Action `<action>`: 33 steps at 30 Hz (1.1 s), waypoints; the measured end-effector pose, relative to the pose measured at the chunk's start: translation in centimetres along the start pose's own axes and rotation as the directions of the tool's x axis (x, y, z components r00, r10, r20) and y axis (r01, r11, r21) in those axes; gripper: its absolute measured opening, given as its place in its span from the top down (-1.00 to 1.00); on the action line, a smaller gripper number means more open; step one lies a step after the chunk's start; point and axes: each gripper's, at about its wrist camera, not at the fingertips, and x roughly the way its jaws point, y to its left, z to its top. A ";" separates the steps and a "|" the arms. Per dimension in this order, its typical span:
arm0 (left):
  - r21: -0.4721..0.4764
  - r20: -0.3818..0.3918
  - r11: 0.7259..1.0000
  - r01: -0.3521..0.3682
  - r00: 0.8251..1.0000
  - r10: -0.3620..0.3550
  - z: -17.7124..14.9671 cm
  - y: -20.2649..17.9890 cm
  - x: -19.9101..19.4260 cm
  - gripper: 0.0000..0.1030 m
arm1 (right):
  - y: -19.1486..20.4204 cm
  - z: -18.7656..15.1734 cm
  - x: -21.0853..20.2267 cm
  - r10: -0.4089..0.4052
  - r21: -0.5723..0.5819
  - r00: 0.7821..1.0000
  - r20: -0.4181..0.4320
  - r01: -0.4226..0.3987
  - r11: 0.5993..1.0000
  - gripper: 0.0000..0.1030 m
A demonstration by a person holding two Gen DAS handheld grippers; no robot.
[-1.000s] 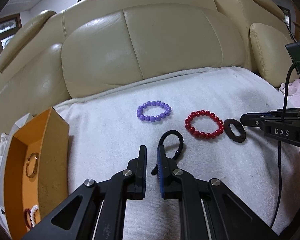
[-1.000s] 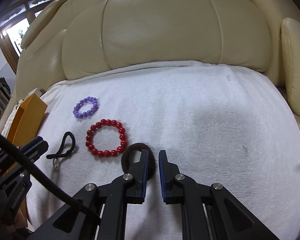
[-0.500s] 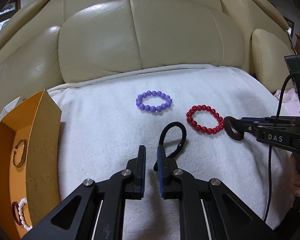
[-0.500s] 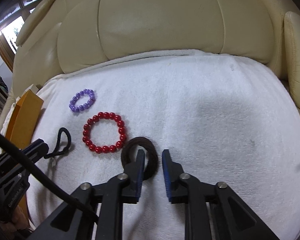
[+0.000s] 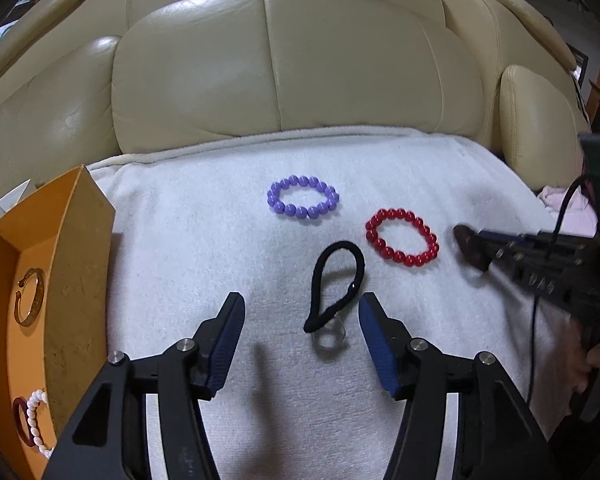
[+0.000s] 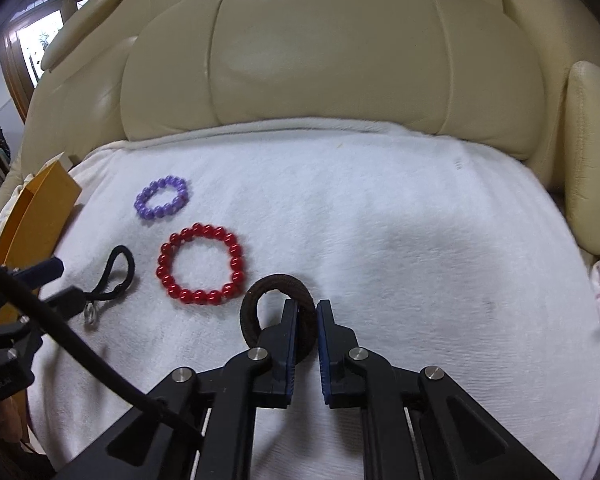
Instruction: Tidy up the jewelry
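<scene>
Tray (image 5: 88, 264), far left, orange: gold bangle (image 5: 30, 298), pearl string (image 5: 34, 420) inside.
Left gripper (image 5: 302, 322): jaws opening, straddle black cord (image 5: 336, 284) with clear ring (image 5: 330, 334) on towel (image 5: 204, 240); pads not touching. Risk: thin cord slips out on closing.
Purple beads (image 5: 303, 196), red beads (image 5: 402, 236): loose on towel. Risk: passing gripper drags them.
Right gripper (image 6: 308, 316): closed on brown band (image 6: 278, 312) at rim. Risk: soft band pulls free on lift.
</scene>
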 end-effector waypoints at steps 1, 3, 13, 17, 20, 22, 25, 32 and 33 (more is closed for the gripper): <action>0.007 -0.003 1.000 0.000 1.000 0.000 -0.1 -0.1 0.1 -0.17 | -0.4 0.1 -0.2 -0.004 0.008 1.000 0.004 0.004 1.000 0.80; 0.019 -0.003 1.000 0.005 1.000 -0.005 -0.1 -0.4 0.1 -0.17 | -1.1 0.3 -0.7 -0.026 0.019 1.000 0.012 0.026 0.999 0.80; 0.024 -0.032 0.999 0.047 0.998 -0.046 -0.2 -0.7 0.9 0.26 | -3.4 -0.1 -1.4 -0.147 -0.002 0.989 -0.021 0.147 0.989 0.80; 0.022 -0.037 0.999 0.047 0.998 -0.046 -0.1 -1.0 1.3 0.55 | -3.4 -0.1 -1.2 -0.148 -0.008 0.989 -0.023 0.148 0.989 0.80; 0.003 -0.036 0.998 0.057 0.998 -0.057 0.1 -1.0 1.5 0.57 | -3.6 0.0 -1.1 -0.141 0.002 0.990 -0.026 0.141 0.990 0.80; -0.004 -0.034 0.998 0.060 0.998 -0.060 0.2 -0.9 1.5 0.58 | -3.8 -0.1 -1.1 -0.134 0.009 0.991 -0.025 0.134 0.991 0.79; -0.014 -0.034 0.998 0.059 0.998 -0.060 0.2 -0.7 1.5 0.62 | -4.1 -0.1 -1.1 -0.128 0.018 0.991 -0.026 0.128 0.992 0.79; 0.008 -0.047 0.999 0.033 0.998 -0.033 0.4 -1.5 1.7 0.40 | -4.6 0.0 -1.5 -0.132 0.021 0.991 -0.033 0.132 0.991 0.74; 0.013 -0.048 0.999 0.042 0.998 -0.041 0.4 -1.7 1.7 0.31 | -4.6 0.0 -1.6 -0.132 0.021 0.991 -0.034 0.132 0.991 0.74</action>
